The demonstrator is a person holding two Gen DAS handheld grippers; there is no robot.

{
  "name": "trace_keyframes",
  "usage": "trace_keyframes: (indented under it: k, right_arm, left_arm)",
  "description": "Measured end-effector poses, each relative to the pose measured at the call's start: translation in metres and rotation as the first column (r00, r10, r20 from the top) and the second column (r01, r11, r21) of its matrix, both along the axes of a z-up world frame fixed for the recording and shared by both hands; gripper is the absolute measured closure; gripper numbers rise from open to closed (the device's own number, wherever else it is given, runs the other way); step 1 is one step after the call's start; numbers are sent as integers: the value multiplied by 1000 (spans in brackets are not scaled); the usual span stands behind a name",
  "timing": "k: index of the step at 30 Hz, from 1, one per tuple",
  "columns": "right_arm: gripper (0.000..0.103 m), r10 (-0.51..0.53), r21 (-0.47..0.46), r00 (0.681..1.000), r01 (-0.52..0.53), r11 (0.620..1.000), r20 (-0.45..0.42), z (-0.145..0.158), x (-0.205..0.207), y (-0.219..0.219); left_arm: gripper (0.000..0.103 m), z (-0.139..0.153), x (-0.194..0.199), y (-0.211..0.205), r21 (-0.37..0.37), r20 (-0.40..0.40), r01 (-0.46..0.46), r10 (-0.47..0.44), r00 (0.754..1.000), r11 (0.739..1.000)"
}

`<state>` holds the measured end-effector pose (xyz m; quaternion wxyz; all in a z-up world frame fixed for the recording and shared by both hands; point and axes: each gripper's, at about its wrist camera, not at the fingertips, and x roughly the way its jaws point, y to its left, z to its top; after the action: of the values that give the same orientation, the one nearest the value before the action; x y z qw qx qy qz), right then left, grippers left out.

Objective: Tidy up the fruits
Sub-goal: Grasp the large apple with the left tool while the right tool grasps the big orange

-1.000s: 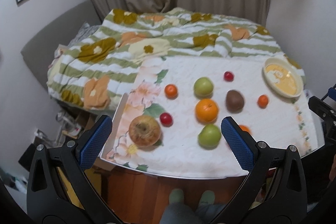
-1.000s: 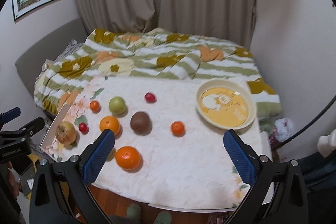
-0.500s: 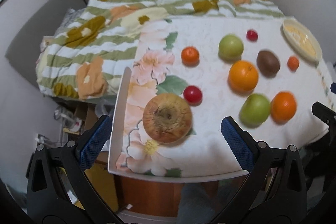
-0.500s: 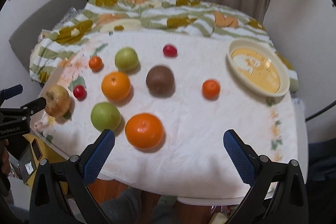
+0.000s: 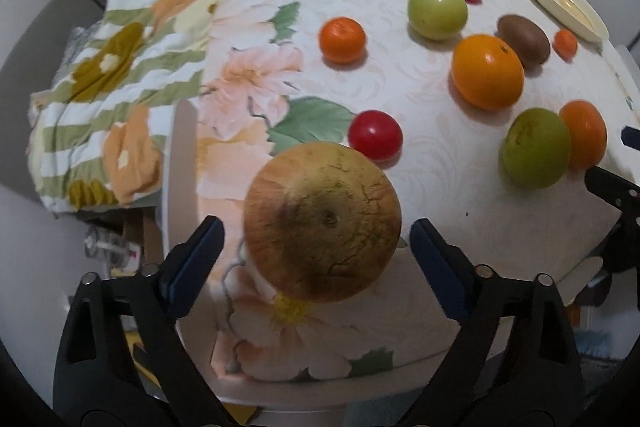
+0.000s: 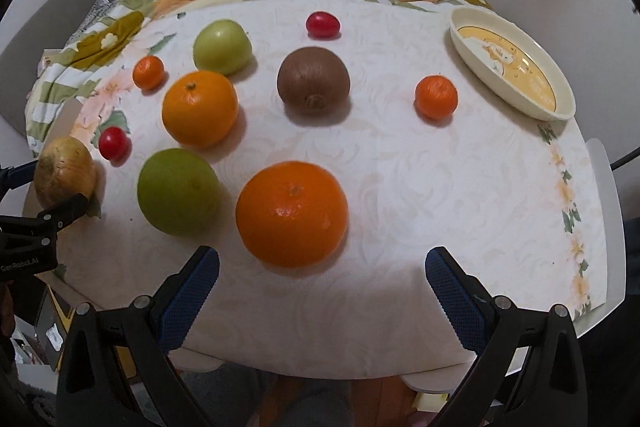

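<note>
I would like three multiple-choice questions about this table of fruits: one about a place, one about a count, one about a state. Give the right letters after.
1. Where on the table is the cream plate?
A. at the far right
B. beside the russet apple
C. in the middle

2. How many small red fruits lie on the cloth?
A. one
B. two
C. four

3. What does the plate hold?
A. nothing
B. the kiwi
C. two oranges

Answers:
1 A, it sits by the far right edge, past a small tangerine.
2 B, one lies near the russet apple, another at the far side.
3 A, only its yellow print shows; the kiwi lies on the cloth.
</note>
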<state>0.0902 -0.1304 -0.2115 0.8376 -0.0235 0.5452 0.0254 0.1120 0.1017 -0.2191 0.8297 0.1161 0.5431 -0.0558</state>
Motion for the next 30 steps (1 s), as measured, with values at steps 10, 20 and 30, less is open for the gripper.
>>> trace_keyframes:
  k: [10,20,30]
  right_arm:
    - [5,25,-27,1000,-25,999,-7,-10,5,6]
    - [30,74,-12,997,-74,997,-7,-18,19,14]
    - [47,104,-7,995,-104,995,3,-16,20,22]
  left_arm:
    - [14,-9,12,-11,14,-15,68,-68,998,998]
    - [22,-8,19,-6,5,-35,39,-39,999,999]
    - [23,-6,15,-3,3,-21,33,-33,999,999]
